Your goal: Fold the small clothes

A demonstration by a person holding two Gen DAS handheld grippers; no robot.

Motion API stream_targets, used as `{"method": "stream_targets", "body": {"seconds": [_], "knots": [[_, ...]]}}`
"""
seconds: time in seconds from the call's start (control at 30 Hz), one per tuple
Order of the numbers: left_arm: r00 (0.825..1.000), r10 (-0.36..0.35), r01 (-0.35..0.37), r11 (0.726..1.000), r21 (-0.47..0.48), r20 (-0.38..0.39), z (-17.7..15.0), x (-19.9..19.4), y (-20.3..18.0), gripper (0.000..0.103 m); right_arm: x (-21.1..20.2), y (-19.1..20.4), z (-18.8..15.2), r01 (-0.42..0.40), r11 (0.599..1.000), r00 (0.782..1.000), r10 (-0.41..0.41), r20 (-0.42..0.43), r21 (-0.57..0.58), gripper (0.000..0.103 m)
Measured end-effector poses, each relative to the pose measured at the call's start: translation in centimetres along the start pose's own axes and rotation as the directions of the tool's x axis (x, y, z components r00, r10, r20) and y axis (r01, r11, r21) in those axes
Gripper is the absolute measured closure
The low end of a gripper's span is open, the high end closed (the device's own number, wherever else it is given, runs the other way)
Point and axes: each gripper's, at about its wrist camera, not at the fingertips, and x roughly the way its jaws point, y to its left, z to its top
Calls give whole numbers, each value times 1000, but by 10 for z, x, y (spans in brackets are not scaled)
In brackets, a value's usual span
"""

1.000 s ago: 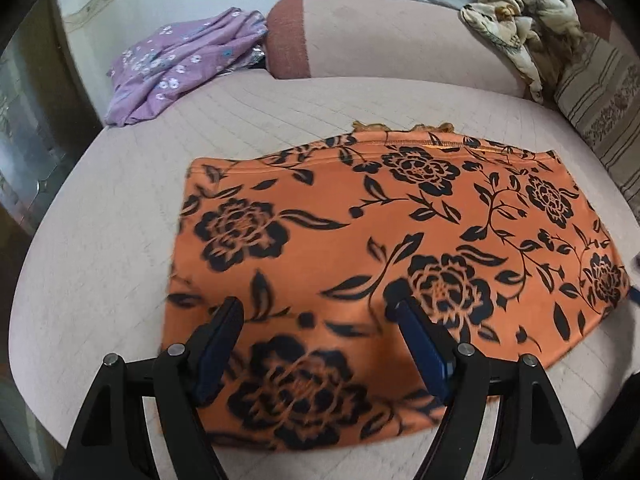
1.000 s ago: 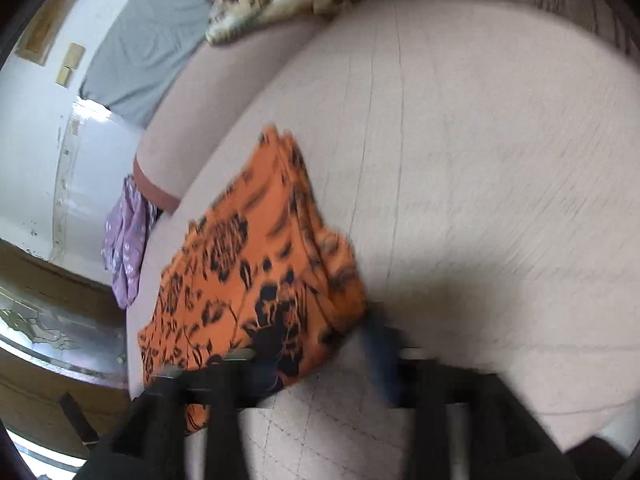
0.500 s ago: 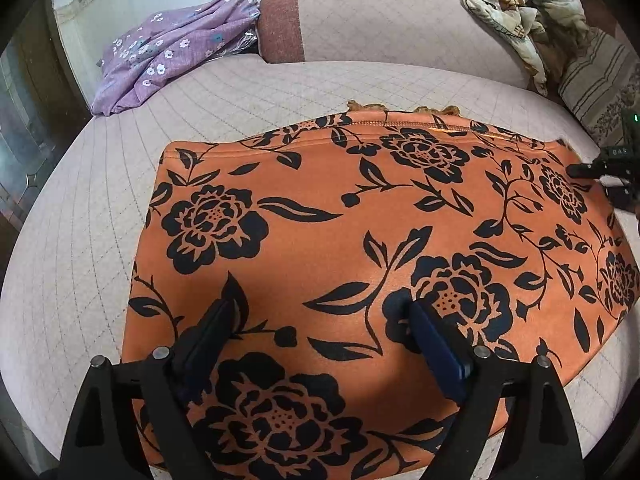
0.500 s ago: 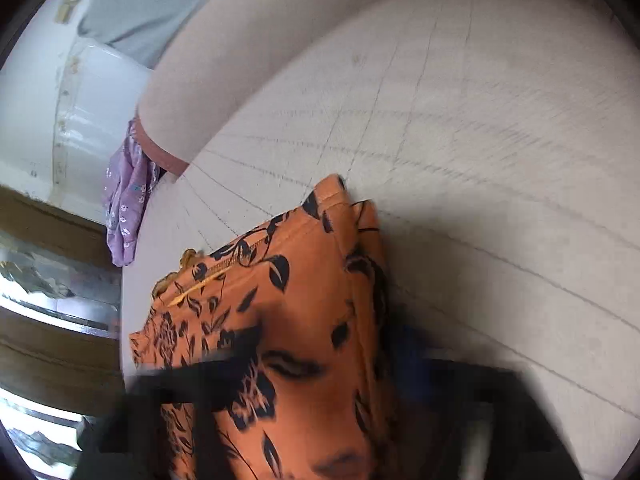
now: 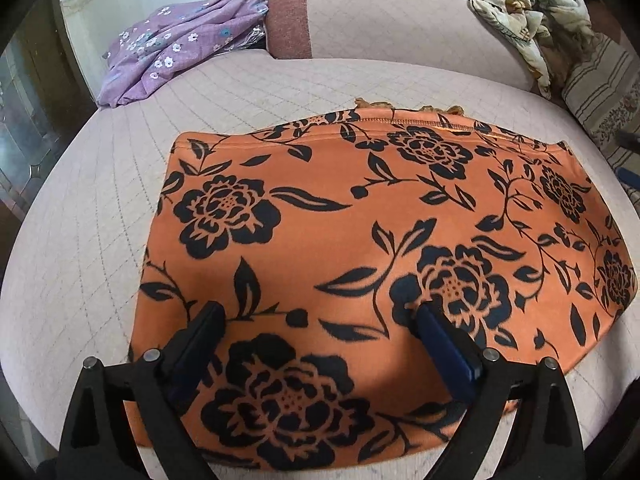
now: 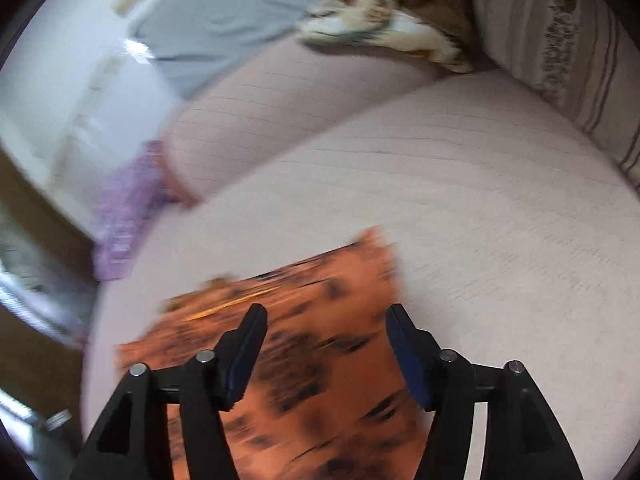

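An orange garment with black flowers (image 5: 360, 248) lies flat and folded on the pale quilted cushion (image 5: 88, 240). My left gripper (image 5: 318, 316) is open and empty, its fingers hovering over the garment's near edge. In the blurred right wrist view the same garment (image 6: 304, 360) lies under my right gripper (image 6: 324, 316), which is open and empty above its right end.
A purple flowered cloth (image 5: 180, 48) lies at the back left by the sofa's backrest (image 5: 392, 20). A crumpled patterned cloth (image 5: 528, 12) and a striped cushion (image 5: 600, 88) sit at the back right. A dark cabinet (image 5: 24, 120) stands to the left.
My right gripper has let go of the garment's right end, opened and swung round above it. My left gripper has stayed open and moved slightly over the near edge.
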Motion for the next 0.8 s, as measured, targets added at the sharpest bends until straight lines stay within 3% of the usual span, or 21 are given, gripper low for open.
{"method": "stream_targets", "body": {"seconds": [0.03, 0.1, 0.13, 0.17, 0.2, 0.27, 0.33, 0.4, 0.43, 0.47, 0.5, 0.6, 0.7, 0.8], "knots": [[1000, 2, -2, 1000, 1, 3, -2, -4, 1, 7, -2, 7, -9, -52, 999, 999, 52, -15, -6, 24], [1000, 4, -4, 1000, -6, 11, -4, -12, 3, 7, 11, 9, -36, -142, 990, 985, 141, -103, -8, 23], [1000, 3, -3, 1000, -10, 13, -5, -15, 5, 7, 26, -1, -47, -120, 993, 980, 122, -156, 16, 24], [1000, 3, -3, 1000, -11, 13, -6, -18, 6, 7, 44, -15, -57, -48, 997, 975, 60, -215, 62, 33], [1000, 5, -5, 1000, -9, 18, -7, -23, 8, 7, 47, -26, -62, -47, 991, 976, 72, -205, 123, 36], [999, 17, -16, 1000, -12, 42, -9, -32, 13, 7, 29, -22, -59, -70, 982, 984, 97, -151, 175, 33], [999, 18, -17, 999, -38, 38, -9, -35, 19, 7, 10, -5, -57, -100, 987, 988, 113, -104, 122, 29], [1000, 6, -4, 998, -68, 30, -9, -36, 23, 7, 0, 6, -65, -138, 988, 987, 143, -78, 64, 19], [1000, 2, 0, 997, -72, 28, -10, -37, 24, 7, 3, 7, -73, -126, 991, 987, 129, -94, 41, 16], [1000, -1, 3, 998, -69, 27, -10, -38, 24, 7, 16, -2, -80, -64, 997, 987, 68, -144, 35, 16], [1000, -3, 5, 998, -58, 30, -10, -41, 23, 7, 32, -15, -84, 21, 998, 974, -7, -225, 63, 19], [998, 13, -11, 999, -32, 59, -15, -49, 23, 7, 9, -12, -86, -16, 993, 988, 33, -149, 116, 21], [999, 0, 2, 997, -71, 35, -14, -45, 28, 7, -12, 6, -89, -74, 995, 993, 80, -90, 68, 18], [999, -10, 13, 997, -82, 31, -14, -46, 29, 7, 5, 5, -103, -50, 998, 987, 56, -152, 38, 13]]}}
